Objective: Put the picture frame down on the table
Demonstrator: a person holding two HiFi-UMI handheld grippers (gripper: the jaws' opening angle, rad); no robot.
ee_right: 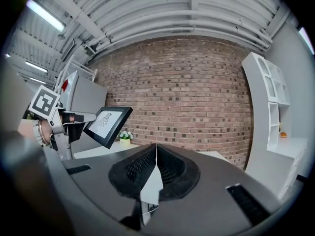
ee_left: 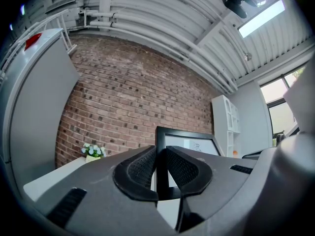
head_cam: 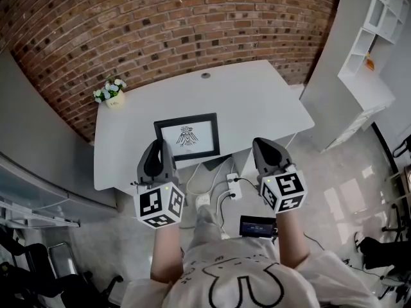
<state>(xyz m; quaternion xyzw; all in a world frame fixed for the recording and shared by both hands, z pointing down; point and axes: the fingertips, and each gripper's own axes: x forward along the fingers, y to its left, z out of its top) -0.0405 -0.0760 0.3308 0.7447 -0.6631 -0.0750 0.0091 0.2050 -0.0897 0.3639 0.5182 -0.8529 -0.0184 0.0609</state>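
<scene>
The picture frame [head_cam: 187,137] is black with a white bird print and hangs tilted just above the near edge of the white table [head_cam: 257,101]. My left gripper [head_cam: 158,147] is shut on its lower left edge; in the left gripper view the black frame edge [ee_left: 160,146] sits clamped between the pads. From the right gripper view the frame [ee_right: 108,122] shows at the left, held up off the tabletop. My right gripper [head_cam: 264,147] hovers to the right of the frame, apart from it, shut with nothing in it [ee_right: 156,154].
A small pot of white flowers [head_cam: 111,94] stands at the table's far left corner. A brick wall runs behind the table. A white shelf unit [head_cam: 372,31] stands at the right. A power strip [head_cam: 232,186] with cables lies on the floor below the table edge.
</scene>
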